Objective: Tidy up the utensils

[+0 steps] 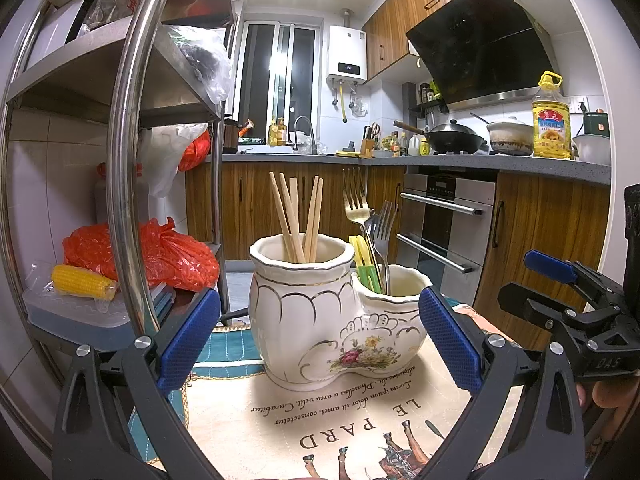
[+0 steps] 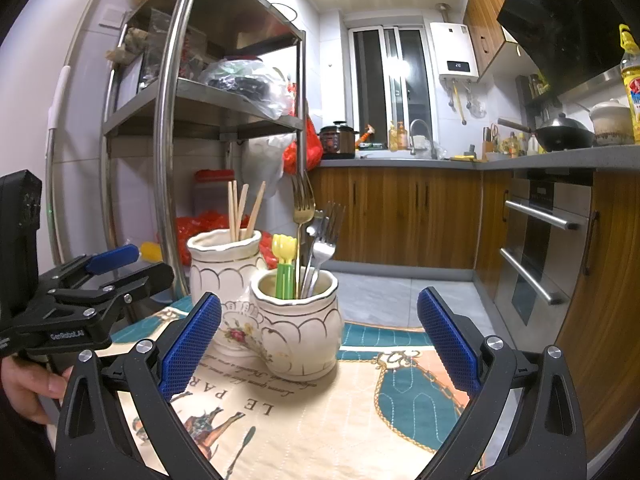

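Both hand-held grippers hang spread and empty before a two-part ceramic holder (image 1: 320, 312) standing on a printed tablecloth (image 1: 320, 424); the left gripper (image 1: 320, 336) has its blue pads wide apart with the holder just ahead between their lines, touching neither; the right gripper (image 2: 320, 344) is likewise parted, gripping nothing, with the holder's lower pot just ahead and slightly toward its left finger. Chopsticks (image 1: 296, 216) stand upright in the taller pot, on the far-left side from the left gripper; a gold fork (image 1: 354, 200), silver forks (image 1: 382, 228) and yellow-green plastic forks (image 1: 366, 260) lean in the lower pot, ahead and to the right of its centre. From the right wrist view the other gripper shows at the left edge, a hand (image 2: 28, 384) under it.

By the look of it the sorting is near its end: no loose utensil shows on the cloth between the fingers, and each pot holds its own kind; the next move would call for finding any piece left out of sight, or drawing both grippers back clear of the leaning handles, which could tip if brushed.
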`<state>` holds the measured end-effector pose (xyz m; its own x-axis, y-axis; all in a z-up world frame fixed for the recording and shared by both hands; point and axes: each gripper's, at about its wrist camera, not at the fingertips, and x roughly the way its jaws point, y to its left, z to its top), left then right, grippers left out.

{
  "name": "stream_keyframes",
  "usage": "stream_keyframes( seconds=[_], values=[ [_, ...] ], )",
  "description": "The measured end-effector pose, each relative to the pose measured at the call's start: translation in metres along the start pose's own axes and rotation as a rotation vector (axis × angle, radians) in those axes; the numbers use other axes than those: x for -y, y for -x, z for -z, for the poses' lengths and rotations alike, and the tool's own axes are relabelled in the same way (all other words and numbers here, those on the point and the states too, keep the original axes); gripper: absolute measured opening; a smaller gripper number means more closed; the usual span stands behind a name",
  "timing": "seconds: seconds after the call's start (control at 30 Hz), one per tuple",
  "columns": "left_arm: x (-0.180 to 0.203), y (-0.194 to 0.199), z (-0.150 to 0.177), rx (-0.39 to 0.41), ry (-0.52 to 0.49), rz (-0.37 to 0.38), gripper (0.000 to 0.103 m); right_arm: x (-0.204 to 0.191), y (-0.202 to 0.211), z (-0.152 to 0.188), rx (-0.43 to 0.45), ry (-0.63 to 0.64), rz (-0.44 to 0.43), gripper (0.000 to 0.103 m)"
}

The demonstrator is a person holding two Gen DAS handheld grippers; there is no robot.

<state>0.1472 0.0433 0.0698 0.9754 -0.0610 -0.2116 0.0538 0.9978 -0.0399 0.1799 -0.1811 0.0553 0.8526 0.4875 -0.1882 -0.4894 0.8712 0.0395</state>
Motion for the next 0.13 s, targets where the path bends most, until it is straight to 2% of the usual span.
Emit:
stream_keyframes(
  seconds=[0.13],
  values=[
    [-0.001, -0.0007, 0.0002, -0.001, 0.0, -0.002, 0.098, -0.0002, -0.0003, 0.0, 0.0, 0.0, 0.0, 0.098]
  ],
)
